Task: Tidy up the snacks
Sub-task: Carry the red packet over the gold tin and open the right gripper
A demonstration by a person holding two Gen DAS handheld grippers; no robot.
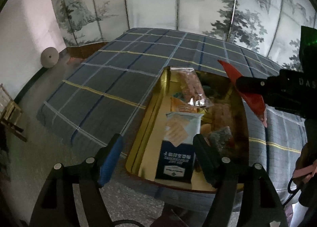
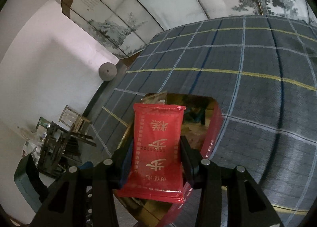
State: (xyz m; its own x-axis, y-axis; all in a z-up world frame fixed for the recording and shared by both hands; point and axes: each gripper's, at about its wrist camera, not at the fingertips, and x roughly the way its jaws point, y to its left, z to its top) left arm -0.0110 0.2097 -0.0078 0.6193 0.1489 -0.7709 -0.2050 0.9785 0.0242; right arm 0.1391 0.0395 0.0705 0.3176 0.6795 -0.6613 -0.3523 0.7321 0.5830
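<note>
Right gripper (image 2: 156, 159) — fingers clamped on the side edges of a flat red foil snack packet with gold characters (image 2: 158, 147), held above the gold-lined, red-walled rectangular tin (image 2: 215, 121), presumably for adding to the snacks there. The packet's long axis runs along the fingers, its sealed end pointing to 12 o'clock, toward the tin. Left gripper (image 1: 158, 159) — fingers apart, pressing nothing, straddling a dark blue and white cracker packet (image 1: 176, 159) in the tin, which rests on the plaid bed (image 1: 111, 80).

Right gripper (image 2: 156, 159) clamped — left gripper (image 1: 158, 159) parted.
</note>
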